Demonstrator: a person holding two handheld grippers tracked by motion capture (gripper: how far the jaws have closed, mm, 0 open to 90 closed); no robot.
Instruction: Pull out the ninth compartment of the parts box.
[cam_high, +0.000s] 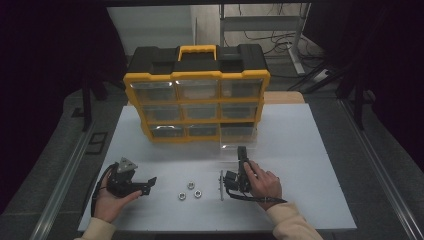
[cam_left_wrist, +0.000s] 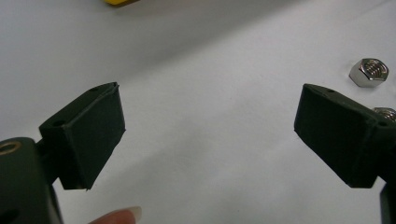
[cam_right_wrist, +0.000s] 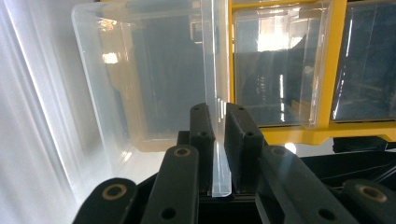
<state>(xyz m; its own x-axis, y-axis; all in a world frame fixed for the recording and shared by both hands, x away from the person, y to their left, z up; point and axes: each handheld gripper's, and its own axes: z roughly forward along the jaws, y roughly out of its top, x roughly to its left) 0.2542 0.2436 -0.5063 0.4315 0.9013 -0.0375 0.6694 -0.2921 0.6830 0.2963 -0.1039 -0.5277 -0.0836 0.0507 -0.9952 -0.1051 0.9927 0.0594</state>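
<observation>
right gripper (cam_high: 243, 152) clamped on clear drawer (cam_right_wrist: 154, 79) front, frame center, pulled from organizer (cam_high: 197, 95) | left gripper (cam_high: 147, 182) jaws apart, lower left | 3 nuts (cam_high: 190, 190) between

White tabletop (cam_high: 310, 150) lying in middle under even overhead light, brown wooden edge (cam_high: 284, 97) showing at far right. Grey floor (cam_high: 50, 150) running along left and right sides, metal rails (cam_high: 62, 182) flanking table. Dark curtains (cam_high: 45, 55) hanging at far left and far right, edges fading into shadow. Pale wall (cam_high: 155, 27) standing at far centre. Grey metal rack (cam_high: 265, 25) standing at far right, cables (cam_high: 277, 42) trailing around its legs.
</observation>
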